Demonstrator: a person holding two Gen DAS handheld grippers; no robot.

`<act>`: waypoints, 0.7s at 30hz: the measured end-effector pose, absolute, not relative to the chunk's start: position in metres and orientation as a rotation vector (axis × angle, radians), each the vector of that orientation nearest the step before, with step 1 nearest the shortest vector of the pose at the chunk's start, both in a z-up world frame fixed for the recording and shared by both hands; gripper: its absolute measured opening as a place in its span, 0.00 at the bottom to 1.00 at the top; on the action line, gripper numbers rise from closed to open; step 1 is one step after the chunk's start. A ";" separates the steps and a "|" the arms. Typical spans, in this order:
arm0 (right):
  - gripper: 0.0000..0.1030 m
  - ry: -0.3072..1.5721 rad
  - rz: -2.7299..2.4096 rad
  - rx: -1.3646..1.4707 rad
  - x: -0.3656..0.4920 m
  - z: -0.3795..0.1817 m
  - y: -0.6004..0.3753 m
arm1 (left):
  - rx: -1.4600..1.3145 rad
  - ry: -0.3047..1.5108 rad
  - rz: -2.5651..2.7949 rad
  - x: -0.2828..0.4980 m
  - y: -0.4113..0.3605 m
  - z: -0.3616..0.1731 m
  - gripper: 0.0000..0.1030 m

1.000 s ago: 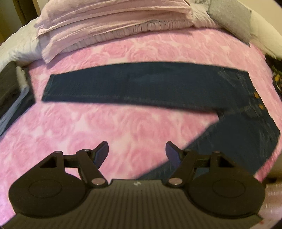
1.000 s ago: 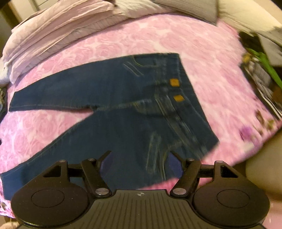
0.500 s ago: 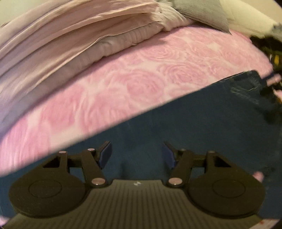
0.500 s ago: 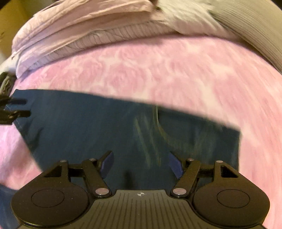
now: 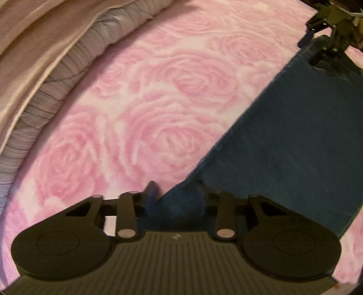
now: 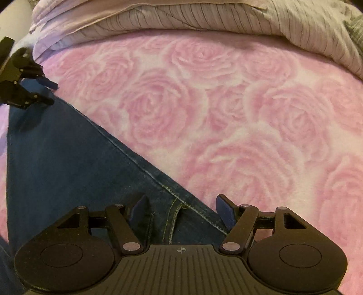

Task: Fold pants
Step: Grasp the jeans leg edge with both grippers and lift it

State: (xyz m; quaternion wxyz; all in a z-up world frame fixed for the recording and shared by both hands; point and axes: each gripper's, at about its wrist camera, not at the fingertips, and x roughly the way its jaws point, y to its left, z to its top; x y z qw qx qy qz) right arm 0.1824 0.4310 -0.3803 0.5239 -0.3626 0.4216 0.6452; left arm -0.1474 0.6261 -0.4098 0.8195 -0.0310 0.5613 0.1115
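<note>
Two grippers are down over a pair of dark blue denim pants that lies flat on a bed covered by a pink blanket with a rose pattern. In the left wrist view the left gripper sits at the pants' long edge, where the denim meets the pink; its fingers are closing with a small bunch of denim between them, though the picture is too blurred to tell whether the pads already press on the cloth. In the right wrist view the right gripper hangs over the same long edge further along, near yellow-stitched seams; its blue fingers stand apart and are closing, straddling the stitched edge, with denim under the gap and no pad touching it as far as can be seen. Each gripper also shows small in the other's view: the left one at the far left edge of the right wrist view, the right one in the top right corner of the left wrist view, both at the pants' edge and well apart from each other. Beyond the pants, at the back of the bed, lie folded bedclothes in pale pink and grey stripes.
</note>
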 end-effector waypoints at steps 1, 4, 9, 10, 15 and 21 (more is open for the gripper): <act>0.40 1.017 1.555 -0.866 0.182 -0.379 0.430 | -0.059 1.201 0.226 -0.146 0.623 -0.411 0.16; 0.12 0.967 1.547 -0.902 0.172 -0.371 0.420 | 0.057 1.216 0.219 -0.144 0.601 -0.413 0.07; 0.08 0.667 1.492 -0.987 0.117 -0.330 0.369 | 0.174 1.162 0.352 -0.169 0.551 -0.390 0.02; 0.08 0.611 1.480 -0.989 0.106 -0.321 0.354 | 0.178 1.128 0.402 -0.180 0.536 -0.380 0.02; 0.08 0.354 1.419 -1.041 0.027 -0.273 0.254 | 0.084 1.045 0.559 -0.247 0.440 -0.328 0.01; 0.08 0.428 1.361 -1.079 -0.052 -0.261 0.132 | -0.155 1.098 0.625 -0.325 0.317 -0.312 0.01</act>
